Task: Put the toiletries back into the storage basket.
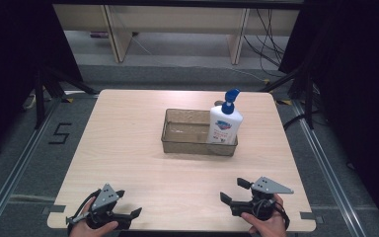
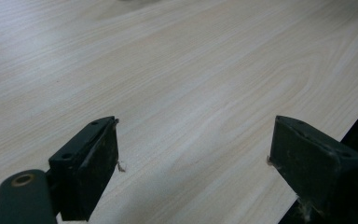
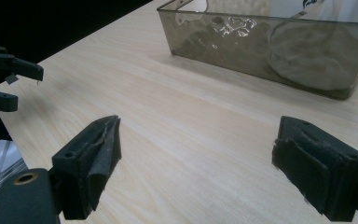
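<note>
Grippers sat low at the near edge of the wooden table, one in each of the person's hands. The left gripper rested by the near left corner, jaws spread wide with nothing between them; seen along its own jaws, only bare wood lay ahead, and the table's edge ran close by on one side. The right gripper lay by the near right corner, jaws likewise wide and empty, turned toward the middle of the table. From its own view the tray stood ahead, well apart from the jaws, and the left gripper showed farther off at the left edge. That tray, a clear smoky plastic one, stood near the middle of the table, a little toward the far side. A white pump bottle with a blue pump head stood upright in the tray's right end. Both grippers were well apart from tray and bottle.
</note>
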Action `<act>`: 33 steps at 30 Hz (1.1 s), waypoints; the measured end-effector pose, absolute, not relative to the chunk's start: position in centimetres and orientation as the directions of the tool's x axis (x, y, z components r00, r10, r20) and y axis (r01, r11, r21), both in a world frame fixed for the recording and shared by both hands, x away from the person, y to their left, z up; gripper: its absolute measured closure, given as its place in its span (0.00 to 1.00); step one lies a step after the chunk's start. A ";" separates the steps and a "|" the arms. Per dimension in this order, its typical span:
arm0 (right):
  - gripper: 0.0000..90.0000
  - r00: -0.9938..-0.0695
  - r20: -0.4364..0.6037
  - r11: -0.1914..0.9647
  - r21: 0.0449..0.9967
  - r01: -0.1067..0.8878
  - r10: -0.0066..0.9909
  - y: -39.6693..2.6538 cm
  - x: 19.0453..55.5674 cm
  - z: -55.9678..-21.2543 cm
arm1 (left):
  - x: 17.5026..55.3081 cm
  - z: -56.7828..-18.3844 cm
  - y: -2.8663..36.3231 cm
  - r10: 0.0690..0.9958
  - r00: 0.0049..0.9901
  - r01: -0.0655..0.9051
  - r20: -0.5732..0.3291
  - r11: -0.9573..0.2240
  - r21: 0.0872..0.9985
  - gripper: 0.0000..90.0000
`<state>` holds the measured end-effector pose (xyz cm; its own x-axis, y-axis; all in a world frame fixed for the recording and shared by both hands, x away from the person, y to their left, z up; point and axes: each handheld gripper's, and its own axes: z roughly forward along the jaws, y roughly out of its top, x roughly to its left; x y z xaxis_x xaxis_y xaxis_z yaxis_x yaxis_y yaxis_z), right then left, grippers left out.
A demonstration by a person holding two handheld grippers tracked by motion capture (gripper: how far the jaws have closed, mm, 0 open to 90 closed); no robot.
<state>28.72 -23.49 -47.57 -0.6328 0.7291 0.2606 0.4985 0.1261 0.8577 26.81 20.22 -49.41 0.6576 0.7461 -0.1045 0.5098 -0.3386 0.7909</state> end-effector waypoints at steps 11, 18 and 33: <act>0.17 -0.644 0.228 0.148 0.867 0.475 0.730 -23.9 28.1 -47.8 | 26.8 -49.4 20.3 0.745 0.661 0.510 -0.095 -0.352 0.785 0.17; 0.17 -0.637 0.248 0.132 0.863 0.488 0.730 -24.1 27.6 -47.9 | 26.8 -49.5 20.2 0.744 0.660 0.512 -0.103 -0.345 0.786 0.17; 0.17 -0.627 0.241 0.141 0.856 0.497 0.741 -24.4 27.0 -48.3 | 26.9 -49.5 20.3 0.744 0.661 0.513 -0.103 -0.347 0.785 0.17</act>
<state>27.04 -24.36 -48.27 -0.6265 0.7411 0.2414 0.4971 0.1414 0.8561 26.89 20.32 -49.48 0.6606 0.7436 -0.1030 0.5128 -0.3467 0.7854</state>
